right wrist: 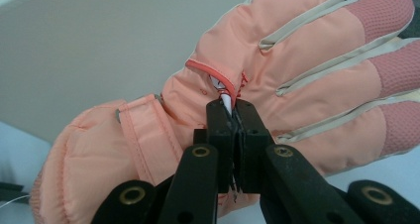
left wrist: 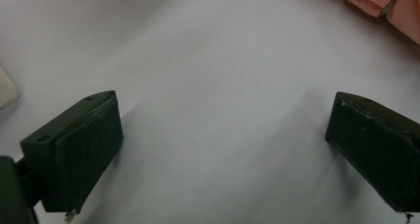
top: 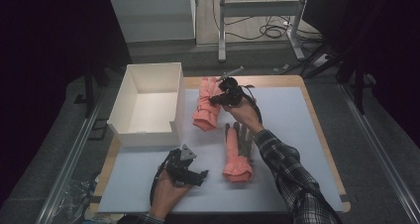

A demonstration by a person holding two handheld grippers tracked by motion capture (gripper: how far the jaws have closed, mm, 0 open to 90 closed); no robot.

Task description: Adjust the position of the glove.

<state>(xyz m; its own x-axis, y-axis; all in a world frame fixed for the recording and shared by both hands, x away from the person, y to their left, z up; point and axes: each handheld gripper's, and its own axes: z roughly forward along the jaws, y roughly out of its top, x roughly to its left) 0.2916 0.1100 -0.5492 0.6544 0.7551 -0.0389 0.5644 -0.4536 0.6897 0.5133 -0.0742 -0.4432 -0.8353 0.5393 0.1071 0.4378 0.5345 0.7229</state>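
Note:
Two salmon-pink winter gloves are on the white mat. The far glove [top: 204, 107] [right wrist: 307, 70] lies back up beside the white box. My right gripper [top: 215, 99] [right wrist: 232, 109] is shut on this glove's back, pinching a small white tag next to a red loop [right wrist: 210, 70]. The near glove [top: 237, 157] lies with its grey palm up and its cuff toward me. My left gripper [top: 200, 177] [left wrist: 223, 140] rests low over the bare mat at the front left. Its jaws are wide open with nothing between them, and the near glove's cuff [left wrist: 381, 1] is just ahead of it.
An open, empty white box [top: 148, 130] stands at the mat's left, its wall [right wrist: 99, 45] close behind the held glove. The wooden table edge [top: 324, 149] frames the white mat [top: 292, 115]. Beyond the table are desk legs and cables on the floor.

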